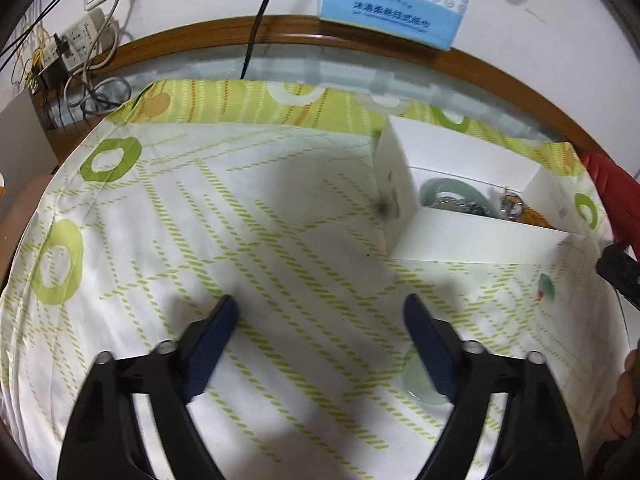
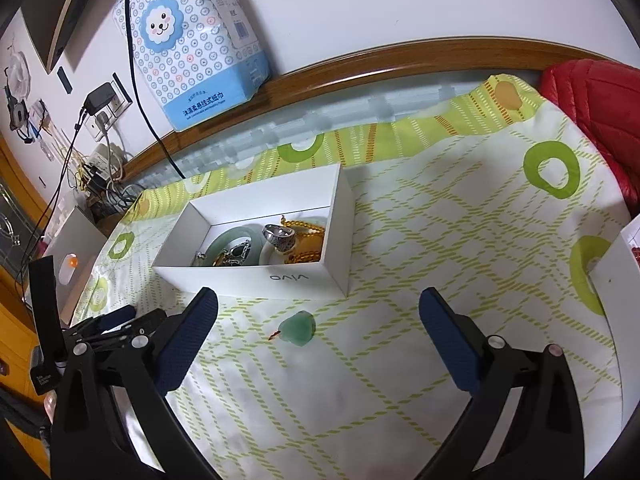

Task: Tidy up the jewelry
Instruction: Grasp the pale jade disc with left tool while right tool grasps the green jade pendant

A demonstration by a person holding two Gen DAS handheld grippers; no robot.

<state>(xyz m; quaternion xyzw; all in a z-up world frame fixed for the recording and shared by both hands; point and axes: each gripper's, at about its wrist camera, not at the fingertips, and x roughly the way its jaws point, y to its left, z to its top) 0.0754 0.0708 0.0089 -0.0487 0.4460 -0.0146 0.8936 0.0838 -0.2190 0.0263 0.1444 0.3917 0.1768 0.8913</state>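
A white open box (image 2: 280, 277) sits on the green-patterned cloth and holds a jade bangle (image 2: 226, 240), a silver ring (image 2: 280, 238) and gold beads (image 2: 310, 242). A small green jade pendant (image 2: 298, 328) lies on the cloth just in front of the box, low between the fingers of my right gripper (image 2: 319, 300), which is open and not touching it. In the left wrist view the box (image 1: 472, 236) is at the right and the pendant (image 1: 546, 286) lies beyond it. My left gripper (image 1: 320, 314) is open over bare cloth. A pale green jade piece (image 1: 414, 384) lies partly hidden under its right finger.
A tissue pack (image 2: 192, 52) leans on the wall behind the table's wooden rim (image 2: 360, 60). A red jacket (image 2: 592, 112) lies at the far right. A power strip with cables (image 1: 76, 48) is at the back left. Another white box (image 2: 616, 272) shows at the right edge.
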